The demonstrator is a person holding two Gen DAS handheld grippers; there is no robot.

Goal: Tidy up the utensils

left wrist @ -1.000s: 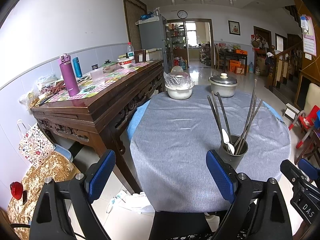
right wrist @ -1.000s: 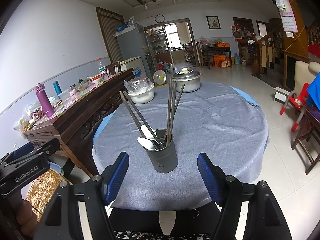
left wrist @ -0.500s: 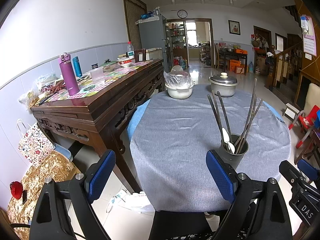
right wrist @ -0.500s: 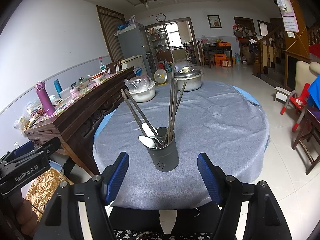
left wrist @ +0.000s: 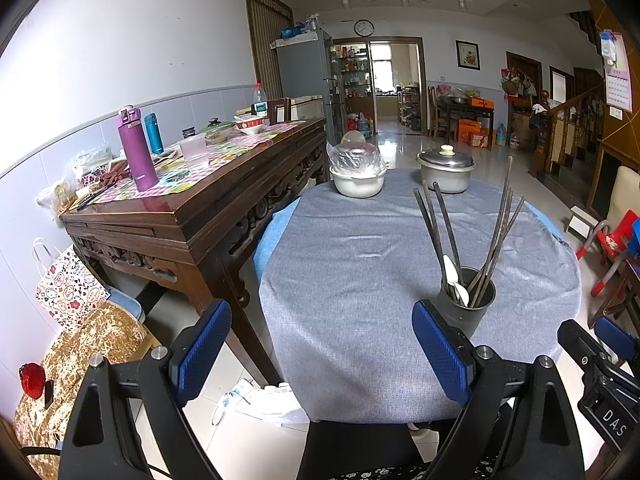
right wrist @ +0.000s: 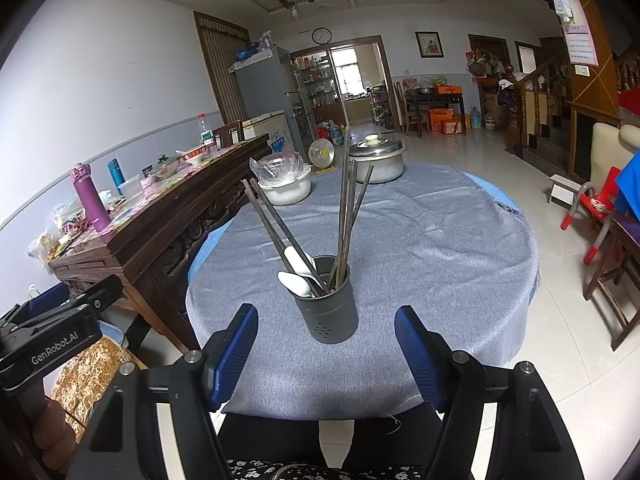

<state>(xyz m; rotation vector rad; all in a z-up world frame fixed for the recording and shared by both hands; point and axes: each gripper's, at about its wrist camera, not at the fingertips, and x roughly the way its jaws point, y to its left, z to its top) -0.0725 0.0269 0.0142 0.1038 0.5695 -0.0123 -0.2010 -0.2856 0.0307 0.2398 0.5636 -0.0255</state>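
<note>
Holder (right wrist: 326, 300) sits near the front edge of the table (right wrist: 420, 248), chopsticks (right wrist: 346, 208) and white spoons (right wrist: 298, 276) loose inside. Right gripper (right wrist: 326, 354) just short of the holder, fingers wide apart, empty. Left gripper (left wrist: 320, 354) left of it, also apart. Judgement: pinch one chopstick high, lift straight; holder looks tippable.

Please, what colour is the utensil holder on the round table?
The utensil holder is dark grey, matte, with small holes near its base; the right wrist view shows it best.
</note>
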